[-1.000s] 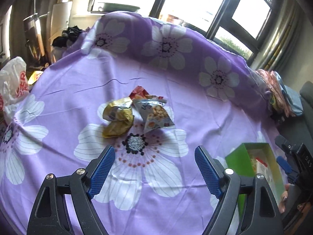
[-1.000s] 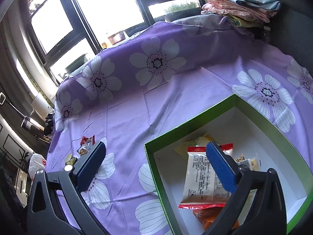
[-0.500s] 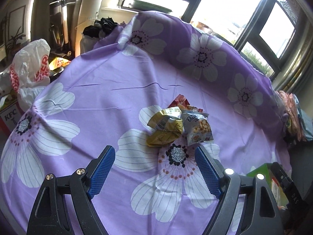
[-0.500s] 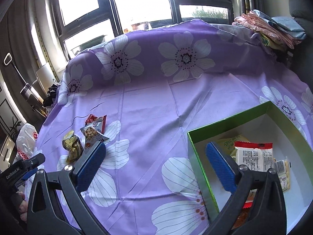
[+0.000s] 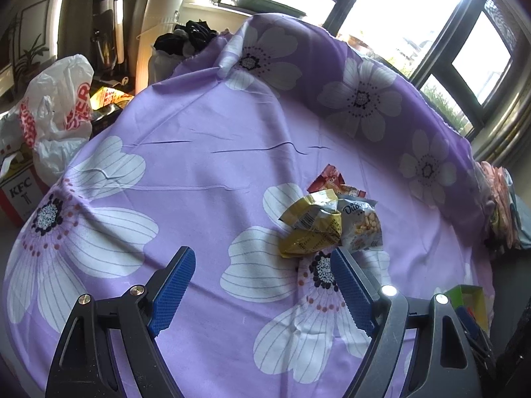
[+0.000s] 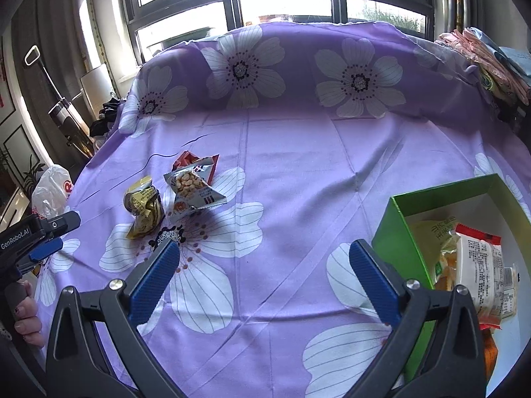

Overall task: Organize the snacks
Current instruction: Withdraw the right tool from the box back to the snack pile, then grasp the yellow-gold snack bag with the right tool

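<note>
Three snack packets (image 6: 179,199) clustered on the cloth (image 6: 298,172), left of the box (image 6: 411,222); more packets (image 6: 478,265) lie inside the box.

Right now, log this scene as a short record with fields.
surface: purple flowered cloth
loose snacks: yellow packet, pale peanut packet, red packet behind them, bunched together
box: green box, open, several packets inside
left gripper: open, empty, short of the pile
right gripper: open, empty, over bare cloth
</note>
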Tool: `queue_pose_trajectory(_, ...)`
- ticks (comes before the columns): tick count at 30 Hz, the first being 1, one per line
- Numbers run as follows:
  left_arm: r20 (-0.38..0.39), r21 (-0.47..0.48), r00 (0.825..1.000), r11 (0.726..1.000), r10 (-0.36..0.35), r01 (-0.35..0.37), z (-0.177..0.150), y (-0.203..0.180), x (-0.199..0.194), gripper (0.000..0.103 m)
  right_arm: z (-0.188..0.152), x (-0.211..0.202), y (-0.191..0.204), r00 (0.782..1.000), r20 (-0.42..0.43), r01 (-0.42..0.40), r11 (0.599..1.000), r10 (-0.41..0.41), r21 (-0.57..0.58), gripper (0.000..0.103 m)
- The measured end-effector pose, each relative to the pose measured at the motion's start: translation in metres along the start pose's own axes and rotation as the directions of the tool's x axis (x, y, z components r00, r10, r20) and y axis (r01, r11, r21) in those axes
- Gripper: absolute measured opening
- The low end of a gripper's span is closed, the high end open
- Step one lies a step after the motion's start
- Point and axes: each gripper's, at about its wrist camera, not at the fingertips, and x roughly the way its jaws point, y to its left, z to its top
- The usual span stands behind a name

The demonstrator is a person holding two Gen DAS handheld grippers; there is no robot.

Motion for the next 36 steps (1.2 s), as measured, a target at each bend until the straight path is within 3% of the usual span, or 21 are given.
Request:
queue_pose_trajectory(5, -0.012, 0.022, 1.000, 1.000, -0.007, 0.007, 0.000, -0.003, 0.002, 0.084, -0.003, 0.004, 0.005, 0.998, -0.024, -0.061, 0.998, 0.062, 0.018, 0.103)
queue_pose_trajectory(10, -0.025, 0.023, 1.000, 1.000, 0.005, -0.004, -0.001, -0.004, 0.005, 0.084, -0.004, 0.007, 0.007, 0.997, -0.027, -0.064, 0.997, 0.065, 0.038, 0.103)
queue_pose_trajectory(22, -0.040, 0.032, 0.997, 0.997, -0.071, 0.072, 0.006, -0.004, 0.017, 0.084, 0.006, 0.013, 0.006, 0.978, -0.045, -0.196, 0.972, 0.203, 0.134, 0.103)
queue_pose_trajectory(27, -0.044, -0.008, 0.996, 0.997, -0.082, 0.081, 0.013, 0.001, 0.033, 0.084, 0.029, 0.035, 0.020, 0.918, -0.075, -0.366, 0.903, 0.390, 0.226, 0.099)
queue_pose_trajectory(31, -0.091, -0.025, 0.990, 0.994, -0.107, 0.105, 0.014, -0.001, 0.056, 0.084, 0.051, 0.064, 0.051, 0.894, -0.116, -0.400, 0.887, 0.433, 0.230, 0.087)
queue_pose_trajectory(35, -0.144, -0.049, 0.983, 0.993, -0.111, 0.105, 0.011, 0.001, 0.070, 0.084, 0.060, 0.098, 0.088, 0.834, -0.214, -0.462, 0.856, 0.508, 0.232, 0.074)
queue_pose_trajectory(36, -0.141, -0.058, 0.983, 0.992, -0.120, 0.112, 0.010, 0.002, 0.070, 0.084, 0.059, 0.106, 0.095, 0.830, -0.237, -0.457, 0.859, 0.505, 0.232, 0.070)
